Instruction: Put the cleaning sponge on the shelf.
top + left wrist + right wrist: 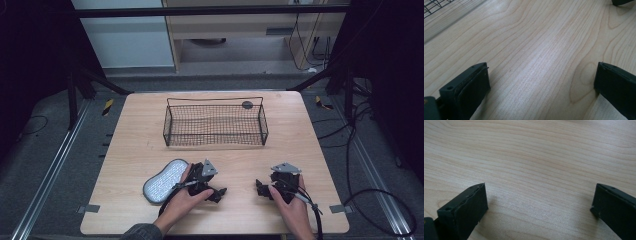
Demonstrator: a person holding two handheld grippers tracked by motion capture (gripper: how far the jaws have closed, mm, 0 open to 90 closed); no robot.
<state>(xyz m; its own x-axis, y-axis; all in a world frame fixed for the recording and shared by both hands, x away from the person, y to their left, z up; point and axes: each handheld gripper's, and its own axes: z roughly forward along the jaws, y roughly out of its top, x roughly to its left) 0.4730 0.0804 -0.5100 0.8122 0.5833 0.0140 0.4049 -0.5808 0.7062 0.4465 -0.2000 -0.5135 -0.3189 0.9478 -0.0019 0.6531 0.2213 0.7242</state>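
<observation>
Your left gripper (216, 192) low on the table (300, 145), jaws spread and holding nothing, oval white pad (165, 180) just beside it at its left, your right gripper (261, 188) likewise spread and unladen, wire basket (215, 125) farther back.

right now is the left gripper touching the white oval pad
Cannot tell. In the high view the left gripper sits right beside the white oval pad, with the hand covering where they might meet.

Pale wood-grained tabletop (300, 145); black wire-mesh basket (215, 124); white pad (165, 180) speckled with coloured dots, grey-rimmed; both tongs, left (218, 192) and right (260, 187), were black.
</observation>
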